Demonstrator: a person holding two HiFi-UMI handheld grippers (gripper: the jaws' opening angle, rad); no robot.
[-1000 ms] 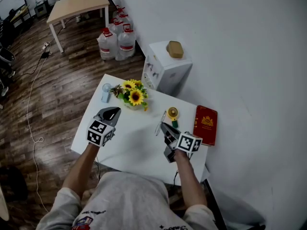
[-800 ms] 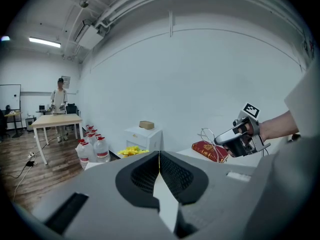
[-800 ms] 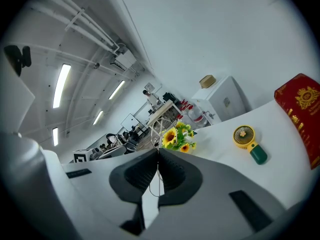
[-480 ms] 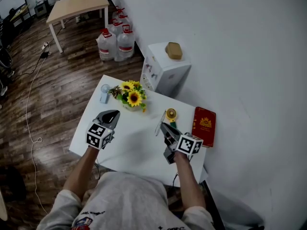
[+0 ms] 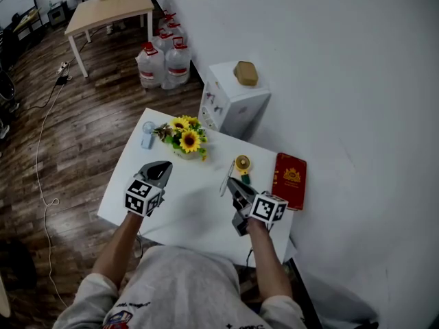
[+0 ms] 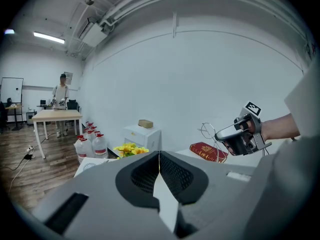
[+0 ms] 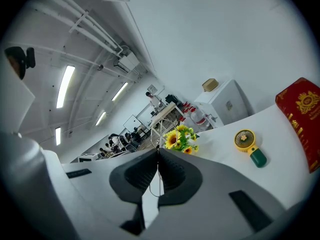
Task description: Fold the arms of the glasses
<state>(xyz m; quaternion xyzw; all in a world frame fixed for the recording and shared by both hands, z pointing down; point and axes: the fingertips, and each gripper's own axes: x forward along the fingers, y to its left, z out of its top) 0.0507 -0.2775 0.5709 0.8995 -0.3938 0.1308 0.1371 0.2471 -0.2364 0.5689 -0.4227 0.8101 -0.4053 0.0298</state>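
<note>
A: Surface & room?
B: Smooth white table [image 5: 192, 214] vs. a plain white wall [image 5: 329, 67]. Dark wood-plank floor [image 5: 89, 129], clear water jugs [image 5: 164, 64] w/ red caps, boxy white cabinet [image 5: 233, 105].

A: Glasses?
B: Thin wire-frame glasses [image 6: 209, 132], off the tabletop. Right gripper [image 5: 232, 181] jaws are pinched on the wire. Left gripper [image 5: 161, 166] is closed too, nothing in it.

A: Any print?
B: Red book [image 5: 290, 180] has a gold emblem, txt too small to read. Round yellow fan [image 5: 242, 164] & sunflowers [image 5: 184, 137] nearby.

Grey T-shirt [image 5: 180, 285], short sleeves, coloured chest print
</note>
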